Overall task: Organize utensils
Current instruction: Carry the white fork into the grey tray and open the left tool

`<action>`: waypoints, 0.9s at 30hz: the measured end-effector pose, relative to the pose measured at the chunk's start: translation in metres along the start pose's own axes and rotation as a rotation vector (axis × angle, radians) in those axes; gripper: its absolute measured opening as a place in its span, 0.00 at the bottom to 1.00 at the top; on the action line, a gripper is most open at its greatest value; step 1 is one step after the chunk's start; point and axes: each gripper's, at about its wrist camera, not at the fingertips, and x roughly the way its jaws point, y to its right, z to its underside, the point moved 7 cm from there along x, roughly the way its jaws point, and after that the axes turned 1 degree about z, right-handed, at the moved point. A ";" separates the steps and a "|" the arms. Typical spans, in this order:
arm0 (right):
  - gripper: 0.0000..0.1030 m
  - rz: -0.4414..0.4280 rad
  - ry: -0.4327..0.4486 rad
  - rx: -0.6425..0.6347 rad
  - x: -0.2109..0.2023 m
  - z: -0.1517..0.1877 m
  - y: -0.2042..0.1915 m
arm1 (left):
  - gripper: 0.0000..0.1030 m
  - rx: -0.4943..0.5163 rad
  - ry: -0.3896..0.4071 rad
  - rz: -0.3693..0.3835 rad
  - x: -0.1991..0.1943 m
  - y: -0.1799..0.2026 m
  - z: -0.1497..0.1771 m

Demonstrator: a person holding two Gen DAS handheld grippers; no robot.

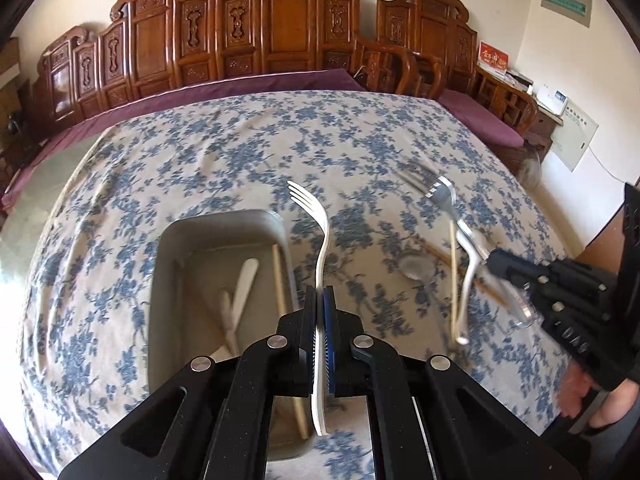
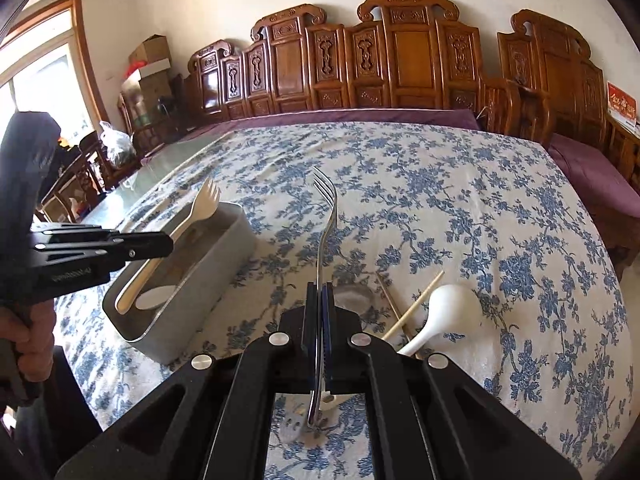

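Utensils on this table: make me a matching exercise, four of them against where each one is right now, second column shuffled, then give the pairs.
Column one:
1. white fork
2. metal fork
3. white ladle
4. white knife

Column two:
A. lying inside the grey tray
B. lying on the floral tablecloth beside a chopstick
C. clamped in the left gripper
D. clamped in the right gripper

Pairs: 1-C, 2-D, 3-B, 4-A
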 end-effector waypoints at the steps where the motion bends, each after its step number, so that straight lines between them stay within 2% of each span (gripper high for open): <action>1: 0.03 -0.002 0.000 -0.001 0.000 0.000 -0.001 | 0.03 0.002 -0.005 -0.006 0.001 -0.004 0.002; 12: 0.03 -0.011 -0.019 -0.026 0.005 0.005 -0.012 | 0.03 -0.028 -0.087 -0.051 0.033 -0.047 0.023; 23: 0.03 -0.015 -0.029 -0.032 0.008 0.007 -0.016 | 0.03 -0.019 -0.129 -0.056 0.052 -0.047 0.037; 27: 0.03 -0.020 -0.029 -0.034 0.008 0.007 -0.020 | 0.10 -0.017 -0.130 -0.059 0.052 -0.049 0.038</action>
